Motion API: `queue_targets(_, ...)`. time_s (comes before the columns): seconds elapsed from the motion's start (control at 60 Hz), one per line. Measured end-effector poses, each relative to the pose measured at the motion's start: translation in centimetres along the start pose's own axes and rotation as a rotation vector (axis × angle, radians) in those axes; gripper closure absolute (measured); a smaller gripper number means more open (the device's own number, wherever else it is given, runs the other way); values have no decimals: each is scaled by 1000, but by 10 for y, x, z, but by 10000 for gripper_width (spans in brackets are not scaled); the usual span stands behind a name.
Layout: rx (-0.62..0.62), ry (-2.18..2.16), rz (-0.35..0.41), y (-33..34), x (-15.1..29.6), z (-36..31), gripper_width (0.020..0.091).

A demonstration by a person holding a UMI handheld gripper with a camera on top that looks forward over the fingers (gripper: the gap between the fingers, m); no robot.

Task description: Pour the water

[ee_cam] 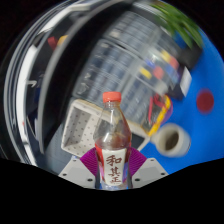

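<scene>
A clear plastic bottle (112,135) with a red cap and a white label bearing dark characters stands upright between my fingers. My gripper (112,165) is shut on the bottle, and the magenta pads (89,162) press against both of its sides at label height. The bottle seems lifted, with the room tilted behind it. No cup or other vessel for the water is clearly visible.
Behind the bottle lie a white mesh basket (80,127), a roll of tape (172,140), and a grey slatted surface (115,70) with coloured clutter. To the right is a blue surface (205,95) with a red dot.
</scene>
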State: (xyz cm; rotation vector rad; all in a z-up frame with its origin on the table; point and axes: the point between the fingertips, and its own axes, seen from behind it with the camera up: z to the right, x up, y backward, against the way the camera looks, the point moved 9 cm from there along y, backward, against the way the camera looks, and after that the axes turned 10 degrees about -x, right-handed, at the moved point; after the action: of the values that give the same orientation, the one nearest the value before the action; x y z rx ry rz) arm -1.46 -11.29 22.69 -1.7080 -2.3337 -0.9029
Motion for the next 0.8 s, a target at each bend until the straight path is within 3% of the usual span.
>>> queue_targets(0.083, -12, 281, 134, 9, 34, 5, 737)
queue_targets(0.3, -133, 766, 359, 32, 105, 26, 738)
queue_targets(0.4, -176, 826, 426, 31, 129, 60, 739)
queue_targets(0.533, -280, 908, 435, 20, 147, 110, 738)
queue_targets(0.8, -362, 985, 420, -5, 160, 176, 739)
